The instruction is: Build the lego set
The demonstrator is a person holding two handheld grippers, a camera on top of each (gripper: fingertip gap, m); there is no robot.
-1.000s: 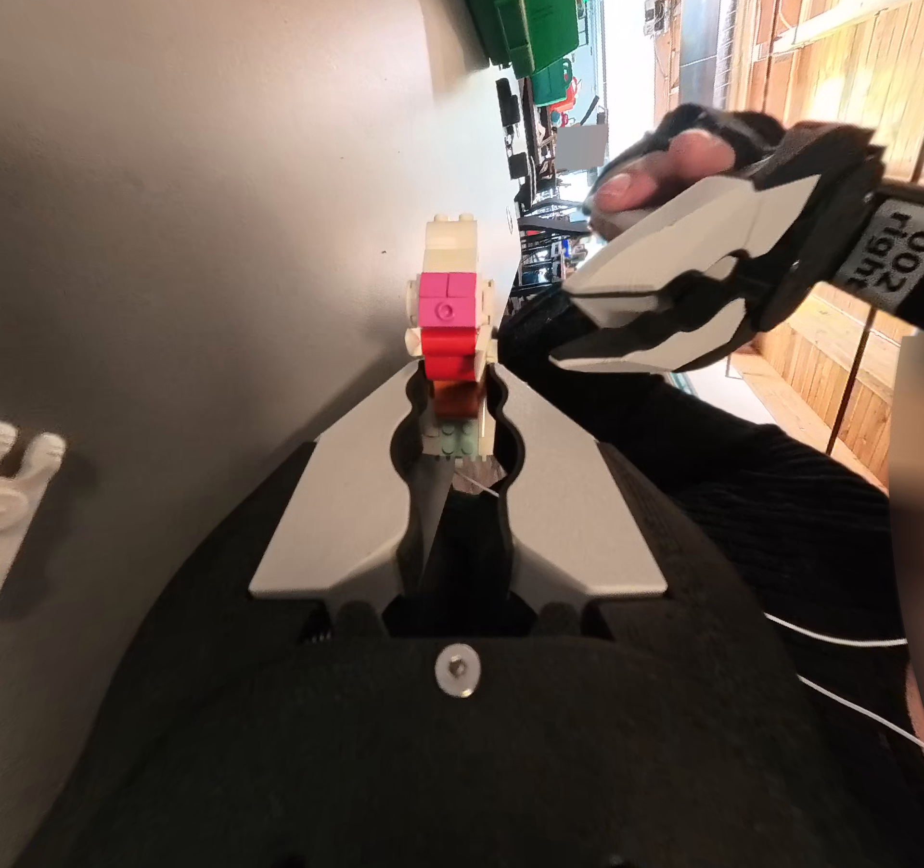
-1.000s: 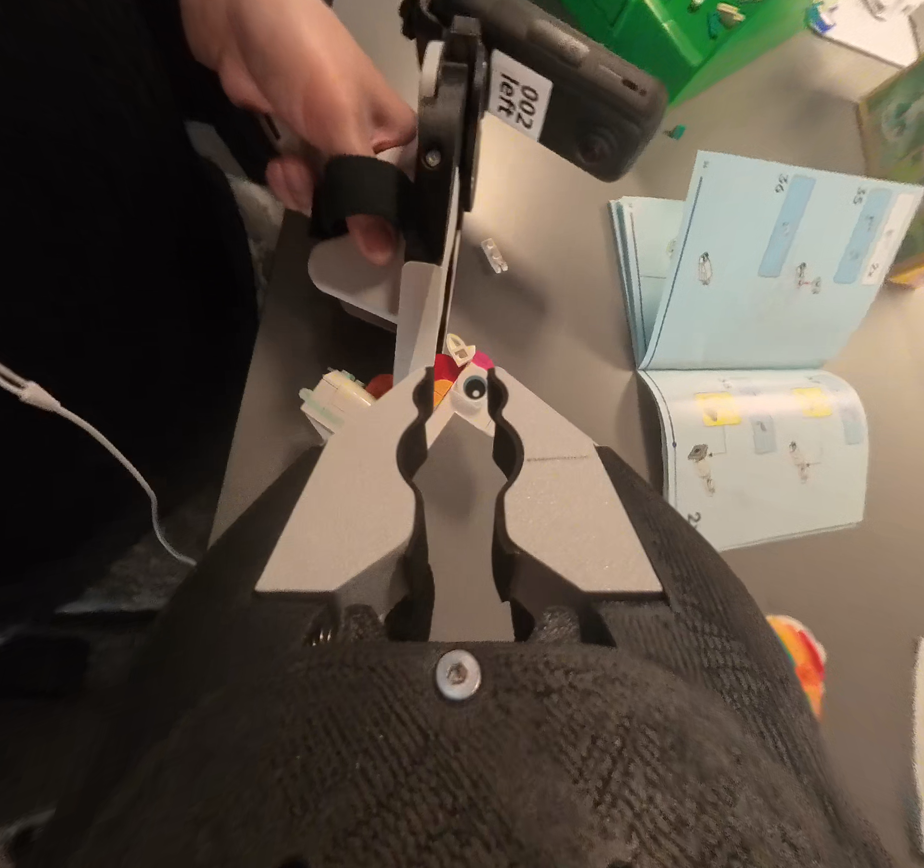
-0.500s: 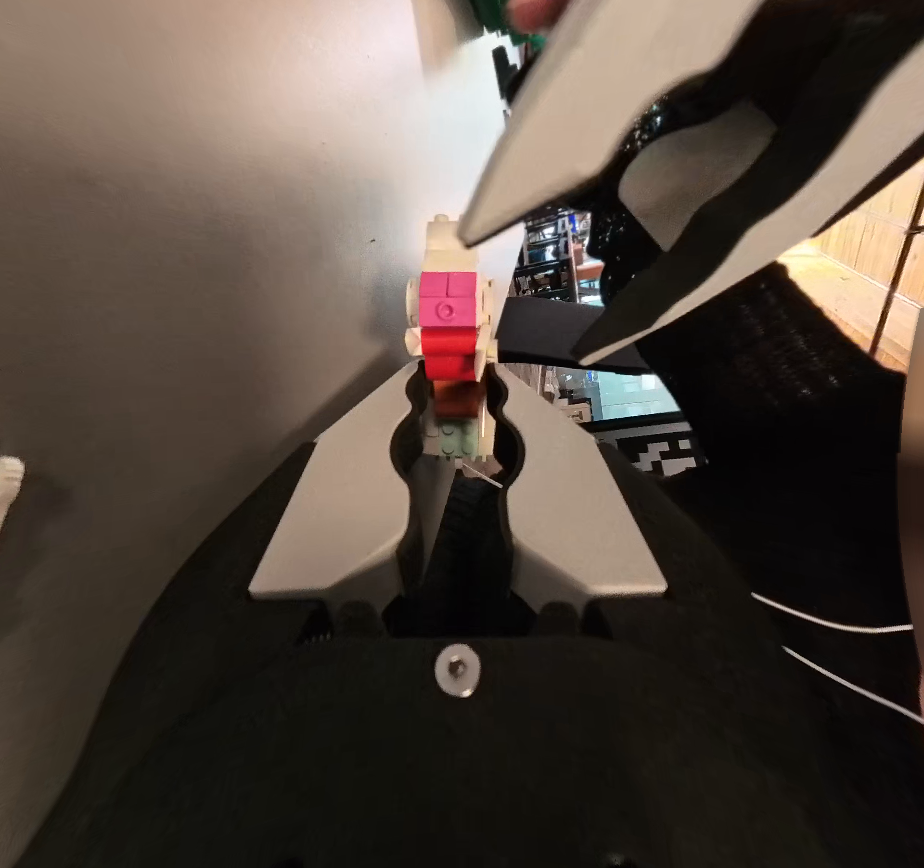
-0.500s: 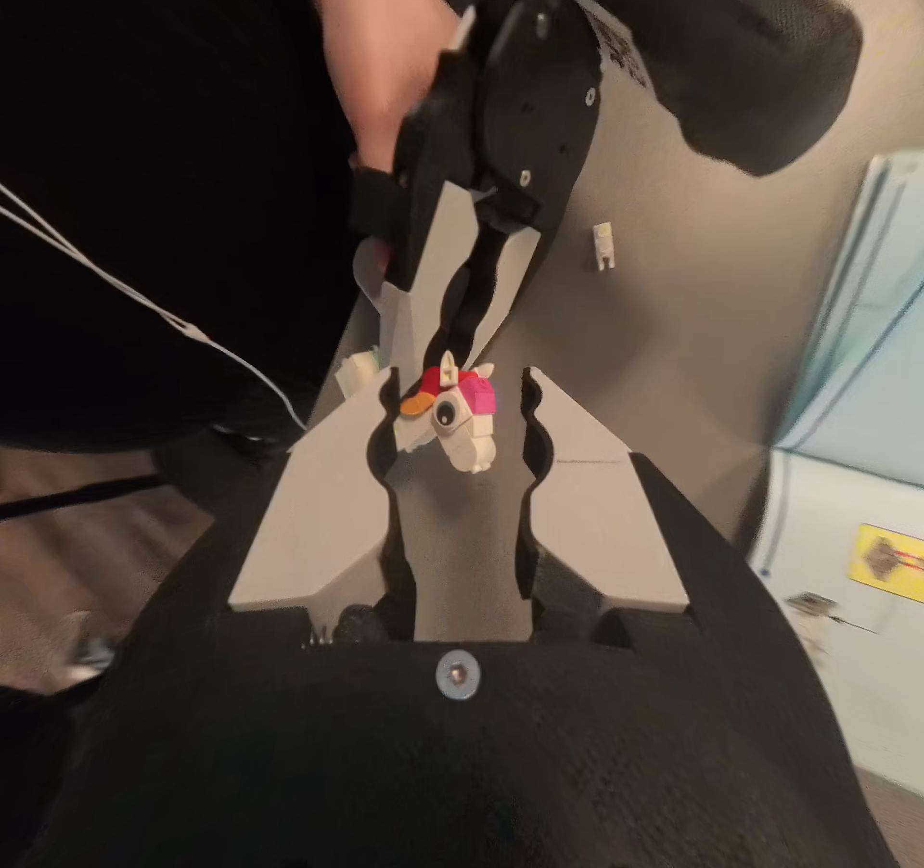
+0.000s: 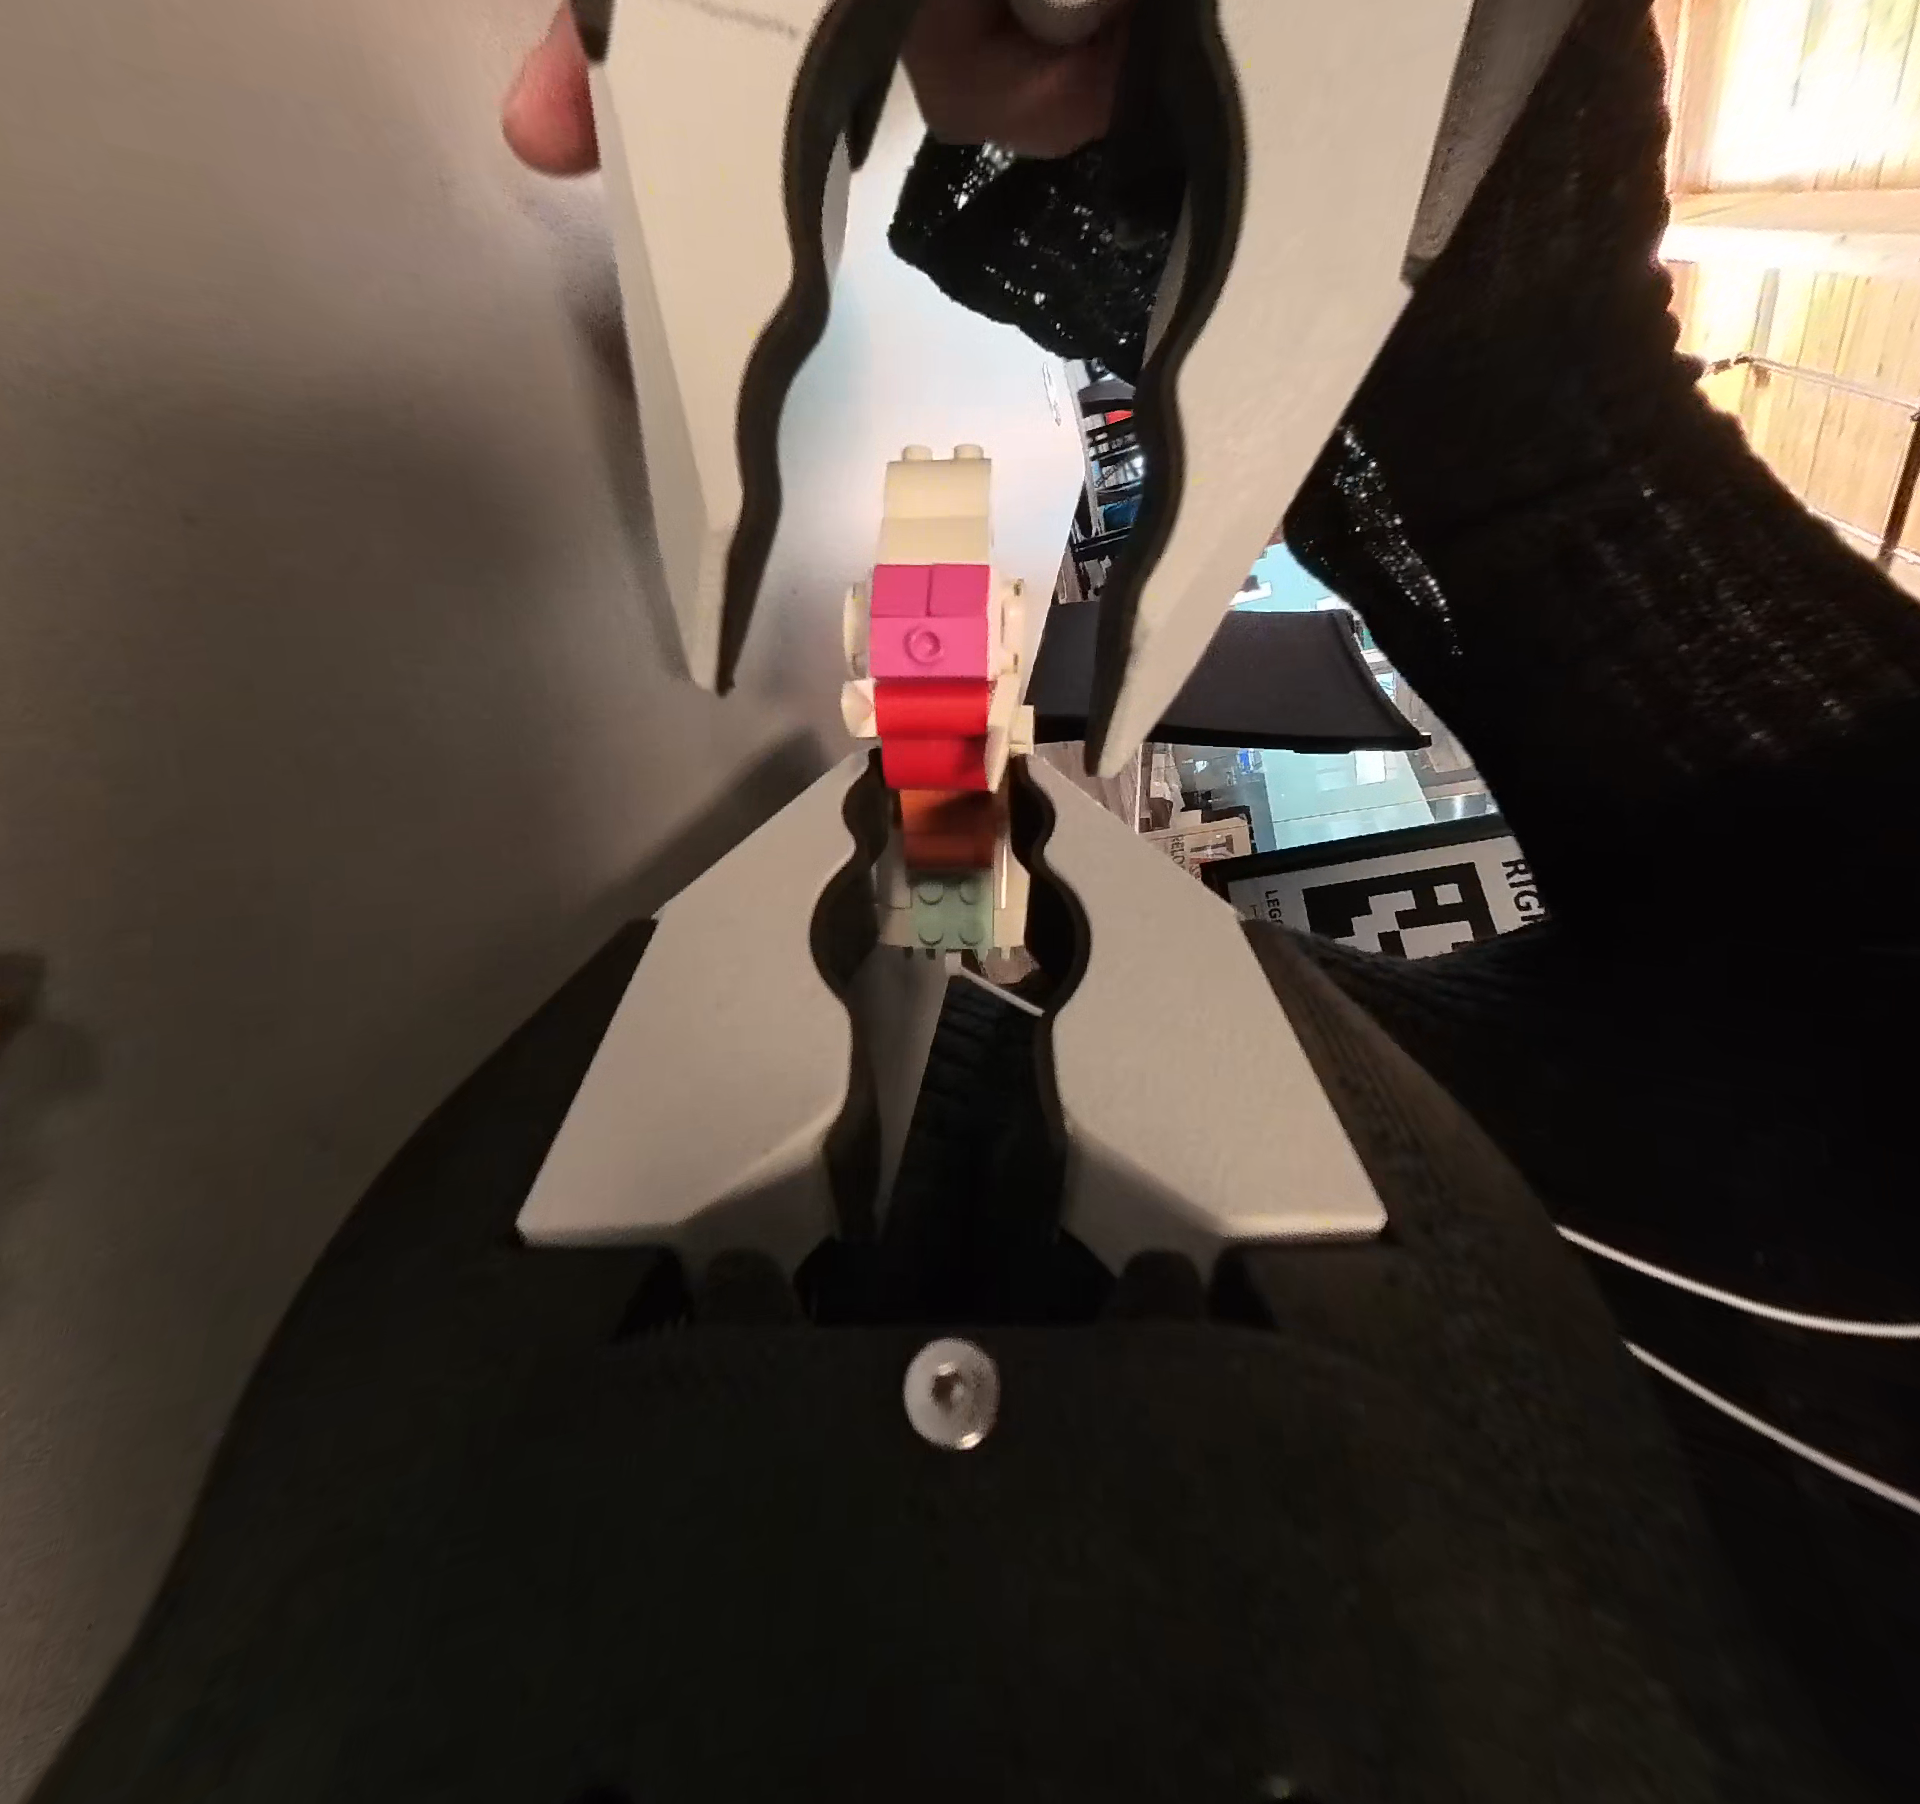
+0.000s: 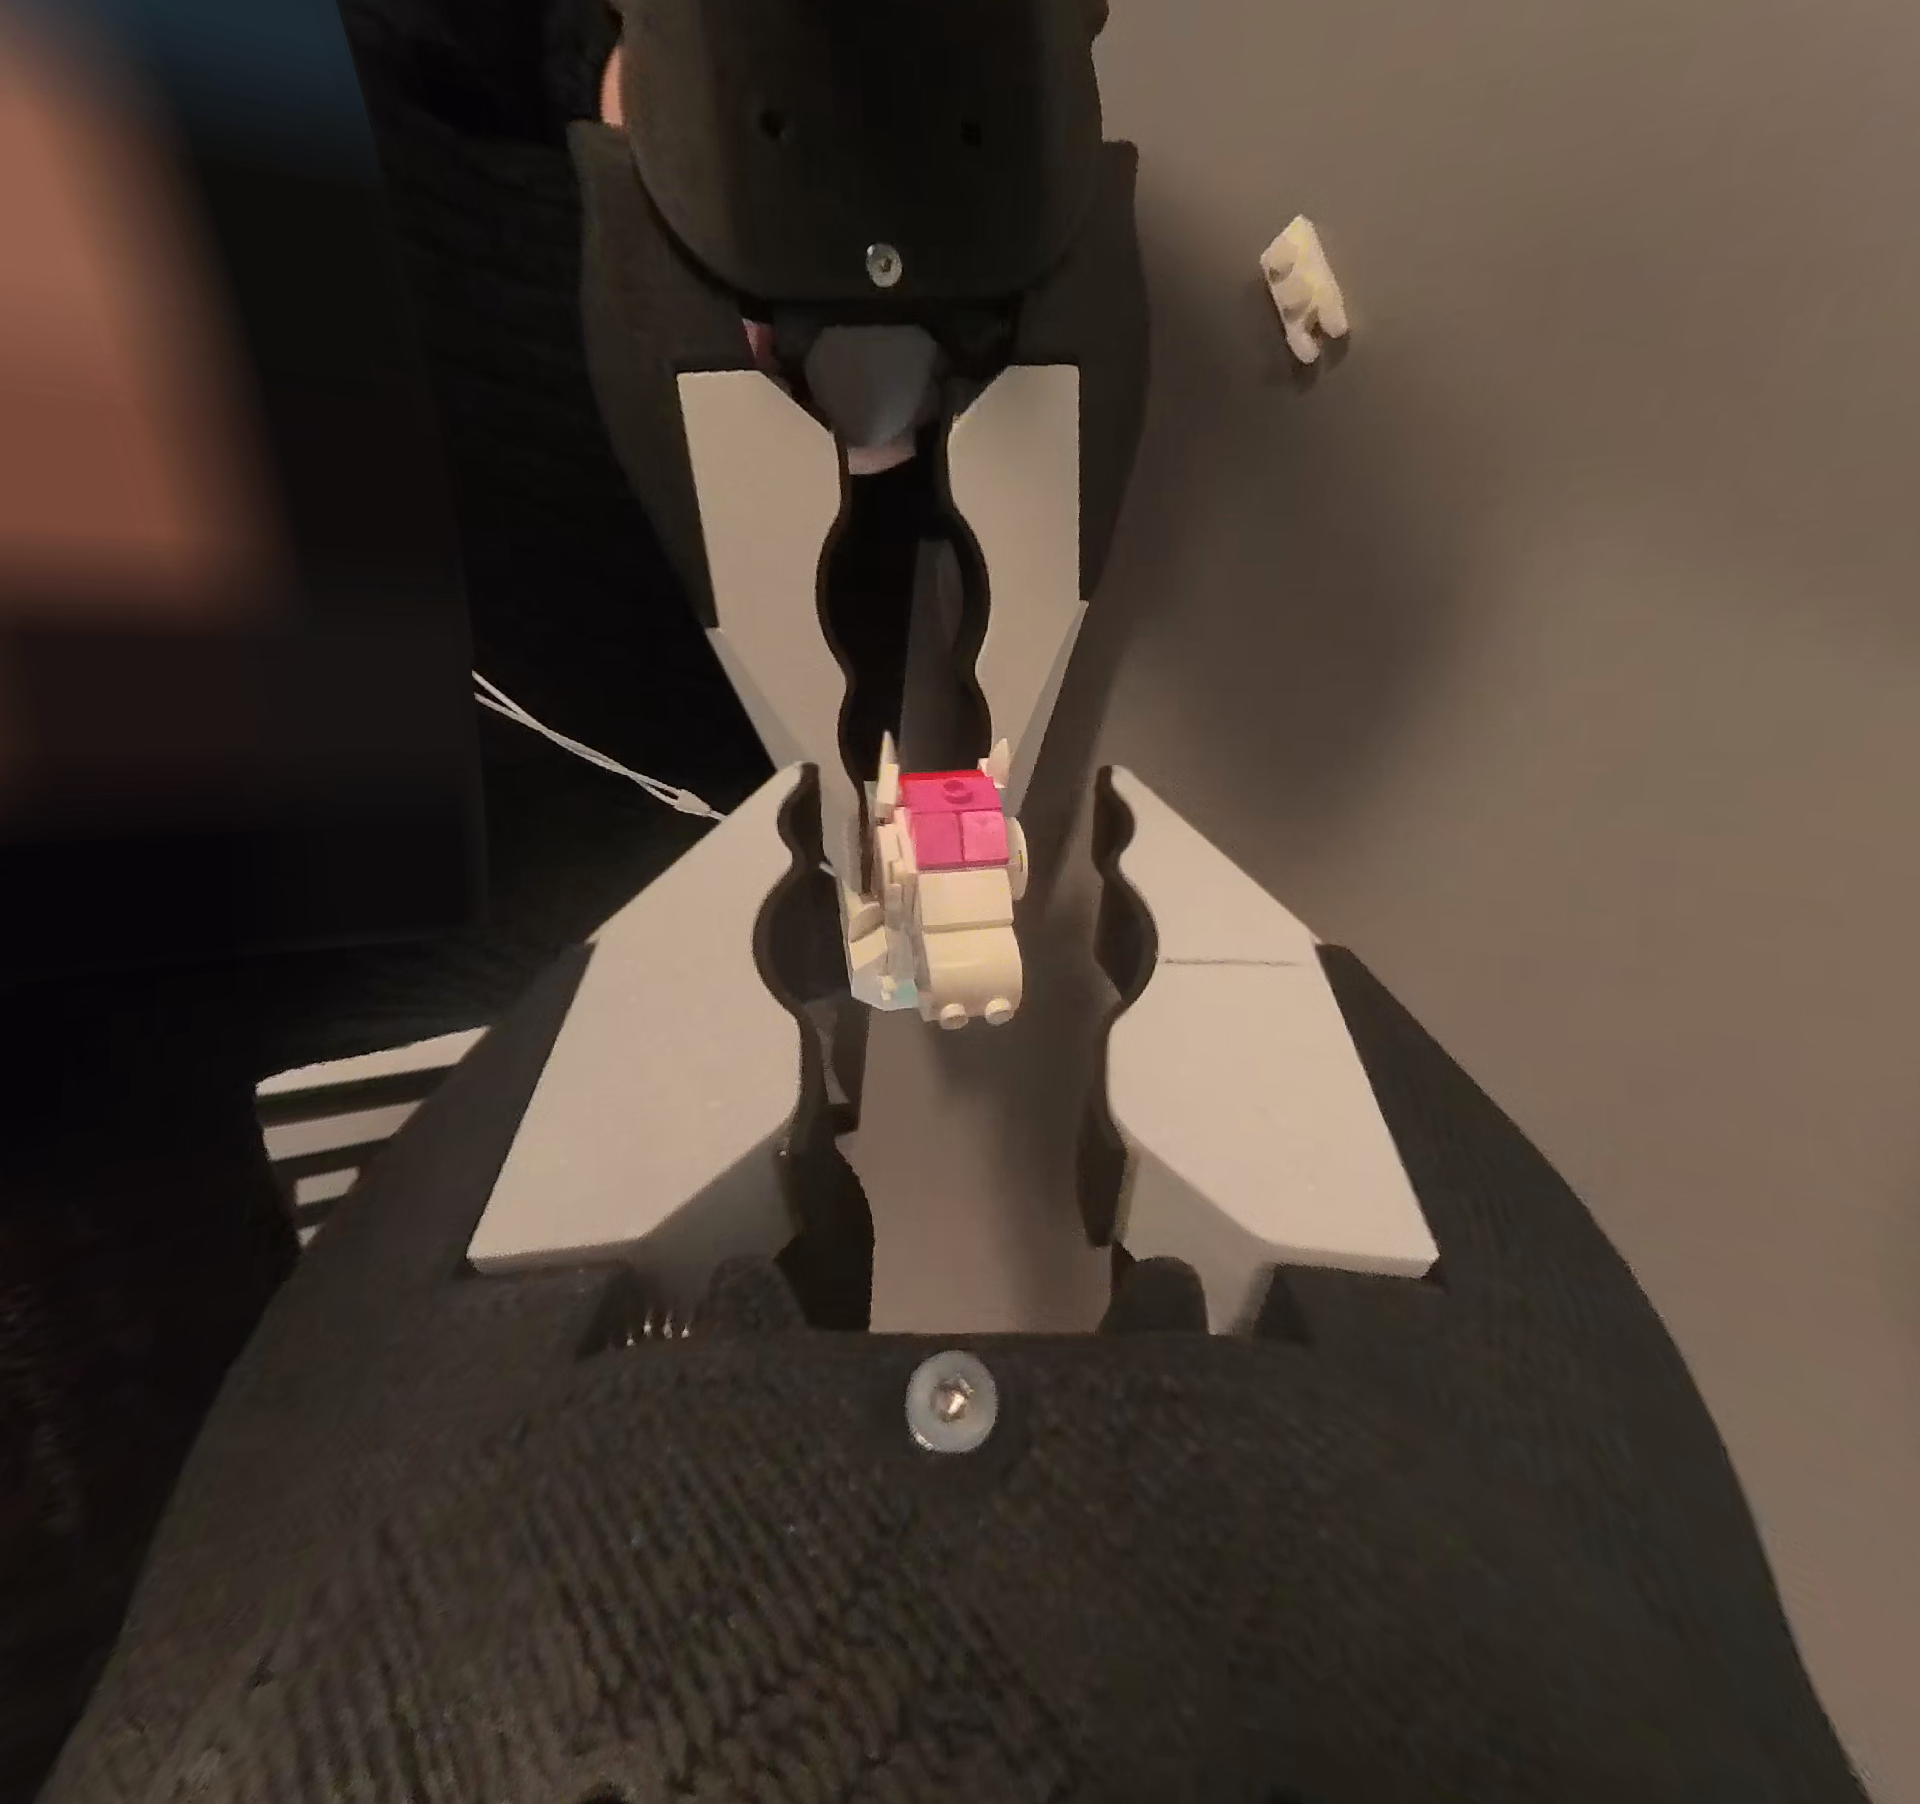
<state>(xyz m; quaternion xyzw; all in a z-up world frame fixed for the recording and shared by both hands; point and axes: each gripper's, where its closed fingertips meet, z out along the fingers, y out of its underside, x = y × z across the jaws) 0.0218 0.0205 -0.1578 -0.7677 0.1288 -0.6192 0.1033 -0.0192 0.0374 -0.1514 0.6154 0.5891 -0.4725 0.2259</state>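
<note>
A small lego animal model, white with pink, red, orange and pale green bricks, is held by its rear end in my left gripper, which is shut on it. The model's white snout points away from the left gripper. My right gripper comes in from the top of the left wrist view, head-on and open. In the right wrist view the model sits between the open right gripper's fingers with a gap on each side. The left gripper faces it from above.
A loose white lego piece lies on the grey table to the right. A person's black sleeve and a thin white cable are on the right. A blurred hand fills the left edge of the right wrist view. The tips of both grippers are at nearly the same place. My right gripper's tips are some 8 cm from the loose white lego piece.
The right gripper has swung round to face the left gripper head-on, and its open fingers now flank the model's head. The left gripper has kept hold of the model and stayed put.
</note>
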